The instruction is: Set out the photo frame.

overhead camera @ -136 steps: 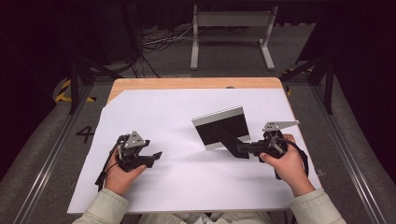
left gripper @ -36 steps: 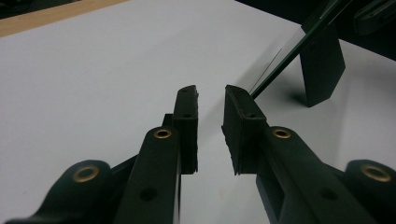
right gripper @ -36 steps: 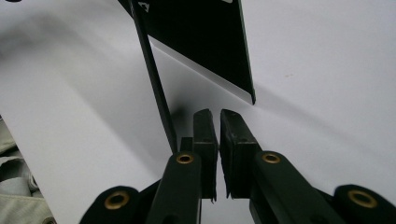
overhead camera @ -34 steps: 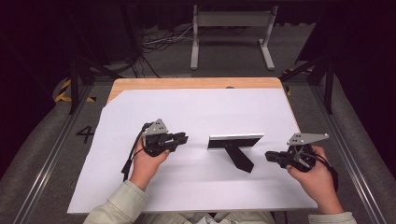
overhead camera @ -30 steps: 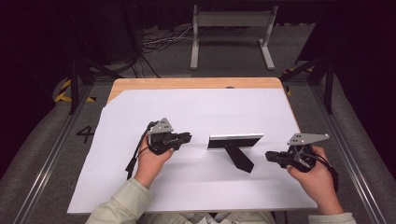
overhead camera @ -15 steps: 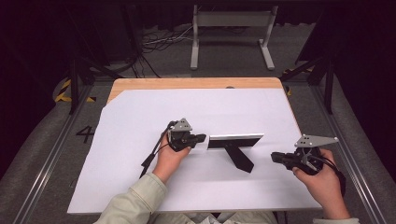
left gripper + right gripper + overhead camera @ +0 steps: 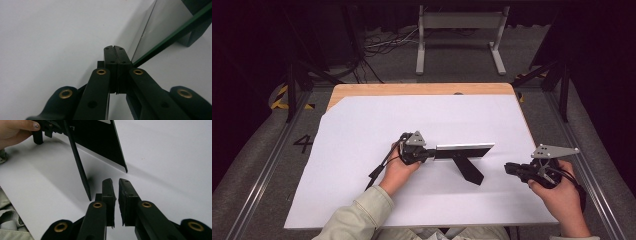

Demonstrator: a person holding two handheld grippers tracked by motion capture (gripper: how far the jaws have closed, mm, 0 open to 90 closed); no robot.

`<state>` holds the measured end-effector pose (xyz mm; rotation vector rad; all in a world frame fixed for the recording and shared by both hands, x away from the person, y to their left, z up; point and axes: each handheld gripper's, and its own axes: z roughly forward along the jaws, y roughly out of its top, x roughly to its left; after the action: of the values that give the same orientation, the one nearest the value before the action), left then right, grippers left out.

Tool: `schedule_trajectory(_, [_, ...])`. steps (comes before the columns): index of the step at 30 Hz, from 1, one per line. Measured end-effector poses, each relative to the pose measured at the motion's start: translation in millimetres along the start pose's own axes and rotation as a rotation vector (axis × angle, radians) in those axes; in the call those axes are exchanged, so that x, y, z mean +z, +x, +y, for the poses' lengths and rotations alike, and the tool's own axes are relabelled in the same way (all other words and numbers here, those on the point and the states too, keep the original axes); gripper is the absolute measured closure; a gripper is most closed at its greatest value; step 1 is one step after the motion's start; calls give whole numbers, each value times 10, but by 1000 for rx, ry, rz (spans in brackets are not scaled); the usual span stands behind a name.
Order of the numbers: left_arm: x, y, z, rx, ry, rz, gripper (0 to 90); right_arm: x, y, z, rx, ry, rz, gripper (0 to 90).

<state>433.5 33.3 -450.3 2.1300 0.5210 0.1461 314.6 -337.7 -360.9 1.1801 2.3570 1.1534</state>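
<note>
- Picture frame is stood up near the middle of the white-covered tabletop, propped on its back leg, which is angled toward the person's side.
- Its long axis is laid roughly left to right in the high view, so one short end is pointed at each hand.
- The left gripper is parked right at the frame's left end. In the left gripper view the jaws are seen pressed flat together, with the frame's glass edge running off just to the right of the tips. Nothing is pinched between them, and whether the tips are actually touching the frame can't be told.
- The right gripper is held well apart from the frame, off its right end and a bit nearer the person. Its jaws are seen nearly closed, with just a thin slit left between them and nothing gripped.
- From the right gripper the frame's dark back is seen ahead and to the left, with the leg's foot just beside the left jaw tip.
- The left hand is clearly the nearer one, so a nudge or pinch at the left end is probably what comes next; those jaws would have to be opened first for a grab.
</note>
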Motion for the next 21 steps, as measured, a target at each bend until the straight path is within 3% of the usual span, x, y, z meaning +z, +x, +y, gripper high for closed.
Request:
schedule_trajectory(9, [-7,-4,-5,-10,11,-36,900,-9,-1,-1,-3,-1,4,826])
schedule_trajectory(21, [-6,-210,19,56,100,-96,900,-53,15,26,1,-12,8,817])
